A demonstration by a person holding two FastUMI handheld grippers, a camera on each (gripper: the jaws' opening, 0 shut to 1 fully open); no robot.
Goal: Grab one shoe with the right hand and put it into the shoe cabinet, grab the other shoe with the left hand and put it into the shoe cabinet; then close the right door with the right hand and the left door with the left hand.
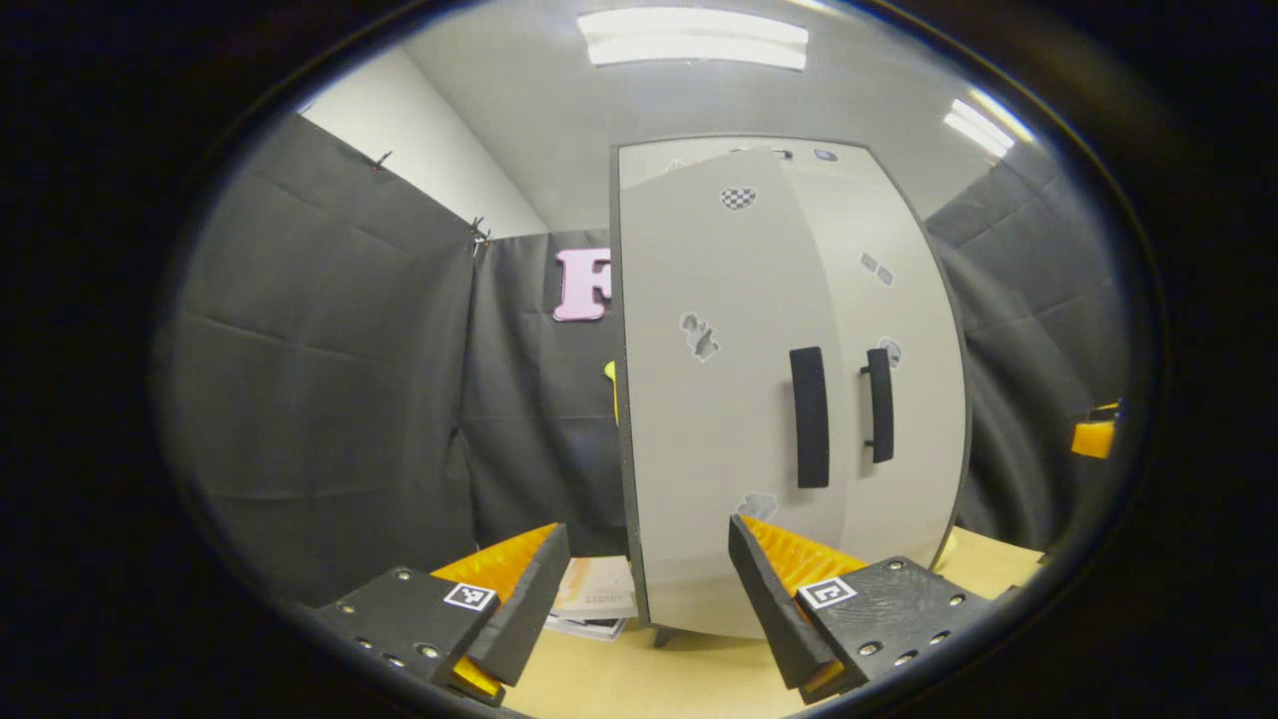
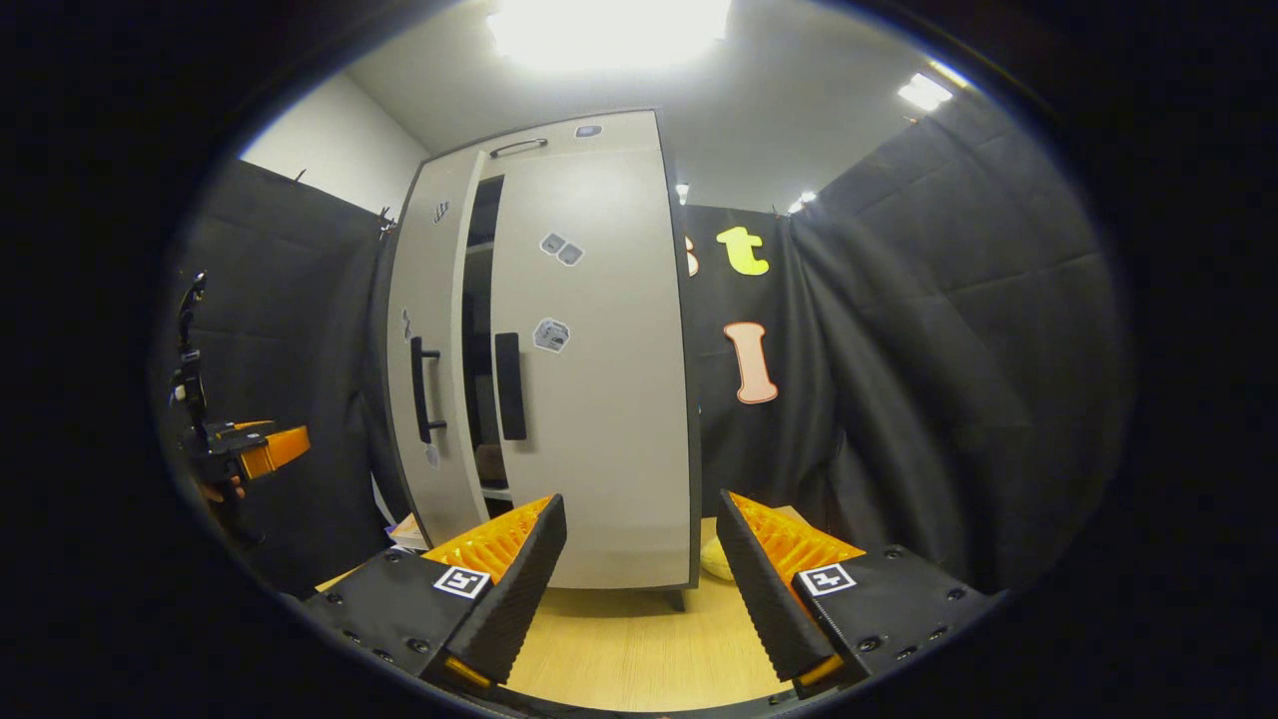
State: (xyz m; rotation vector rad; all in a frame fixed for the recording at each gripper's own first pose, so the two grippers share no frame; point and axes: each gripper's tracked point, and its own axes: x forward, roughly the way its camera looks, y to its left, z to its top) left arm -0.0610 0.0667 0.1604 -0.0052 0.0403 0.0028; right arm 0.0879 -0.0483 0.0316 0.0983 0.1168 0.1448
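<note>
Right gripper view: right gripper (image 2: 639, 569) spread, empty | left door (image 2: 431, 369) ajar | left gripper (image 1: 639, 589) spread, empty

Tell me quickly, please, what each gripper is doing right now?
Left gripper: jaws open, holding nothing, facing the shoe cabinet.
Right gripper: jaws open, holding nothing, in front of the right door.

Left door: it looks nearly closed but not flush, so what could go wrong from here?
1. The left door stands ajar, a dark gap beside the right door; a glancing push from the open left tool may leave it unlatched.
2. The two handles sit close together; the tool could catch one.
3. The cabinet might rock on its feet.
</note>
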